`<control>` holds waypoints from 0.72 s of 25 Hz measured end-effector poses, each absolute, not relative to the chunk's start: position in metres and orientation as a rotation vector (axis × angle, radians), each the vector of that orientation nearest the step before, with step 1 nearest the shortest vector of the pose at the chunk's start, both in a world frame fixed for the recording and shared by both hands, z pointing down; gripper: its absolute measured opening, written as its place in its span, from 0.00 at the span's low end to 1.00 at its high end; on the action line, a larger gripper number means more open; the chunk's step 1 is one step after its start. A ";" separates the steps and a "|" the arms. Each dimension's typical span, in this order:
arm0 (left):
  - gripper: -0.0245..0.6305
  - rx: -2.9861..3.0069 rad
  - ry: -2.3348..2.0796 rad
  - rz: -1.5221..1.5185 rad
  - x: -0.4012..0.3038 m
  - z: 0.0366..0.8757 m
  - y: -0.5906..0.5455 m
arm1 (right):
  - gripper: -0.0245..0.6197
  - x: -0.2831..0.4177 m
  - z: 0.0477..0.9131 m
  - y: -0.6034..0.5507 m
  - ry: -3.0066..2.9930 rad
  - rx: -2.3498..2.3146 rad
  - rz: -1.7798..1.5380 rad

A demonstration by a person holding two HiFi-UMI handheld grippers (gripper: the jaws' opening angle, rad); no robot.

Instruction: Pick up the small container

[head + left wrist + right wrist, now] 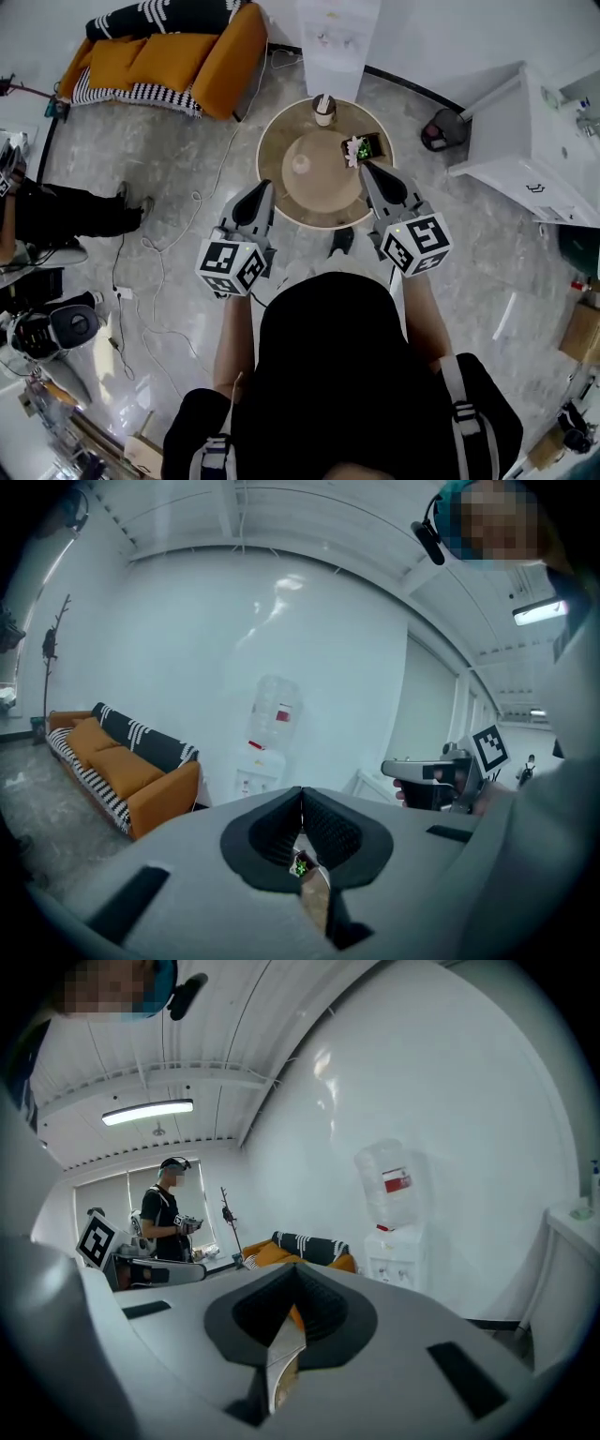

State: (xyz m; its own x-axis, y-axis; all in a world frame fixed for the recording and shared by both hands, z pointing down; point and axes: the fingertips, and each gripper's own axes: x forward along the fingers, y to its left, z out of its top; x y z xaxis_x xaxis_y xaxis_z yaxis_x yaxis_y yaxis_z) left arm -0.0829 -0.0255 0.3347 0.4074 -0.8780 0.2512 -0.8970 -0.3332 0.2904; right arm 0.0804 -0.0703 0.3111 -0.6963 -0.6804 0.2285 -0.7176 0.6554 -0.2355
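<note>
A round wooden table (281,202) stands in front of me. On its right part sits the small dark container (363,148), with something green and white inside. A lidded cup (323,110) stands at the far rim and a small white object (301,164) near the middle. My right gripper (367,169) is shut and empty, its tip just short of the container's near side. My left gripper (265,187) is shut and empty over the table's left edge. In the left gripper view, the container (301,864) shows as a green spot below the closed jaws (301,791). The right gripper view shows jaws (295,1267) closed together.
An orange sofa (169,52) and a water dispenser (337,33) stand beyond the table. A white cabinet (539,141) is at the right, with a dark object (441,131) on the floor beside it. Cables (169,253) trail on the left, near a person's legs (66,216).
</note>
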 end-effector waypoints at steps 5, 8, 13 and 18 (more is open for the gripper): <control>0.07 2.200 -1.562 0.071 -0.070 0.359 -0.042 | 0.04 0.089 0.330 -0.099 -2.734 1.077 0.488; 0.07 2.159 -1.590 0.095 -0.067 0.372 -0.045 | 0.04 0.095 0.342 -0.112 -2.716 1.061 0.519; 0.07 2.132 -1.603 0.162 -0.075 0.396 -0.048 | 0.04 0.083 0.363 -0.117 -2.674 1.040 0.573; 0.07 2.146 -1.543 0.225 -0.084 0.427 -0.061 | 0.04 0.060 0.371 -0.114 -2.635 1.037 0.587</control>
State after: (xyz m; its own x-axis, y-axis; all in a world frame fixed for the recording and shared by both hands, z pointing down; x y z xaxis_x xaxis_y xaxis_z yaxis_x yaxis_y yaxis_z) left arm -0.0837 -0.0610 0.4273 0.3496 -0.8461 0.4024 -0.9258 -0.2461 0.2869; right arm 0.0605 -0.1136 0.3713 -0.7160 -0.5930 0.3682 -0.6932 0.6660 -0.2755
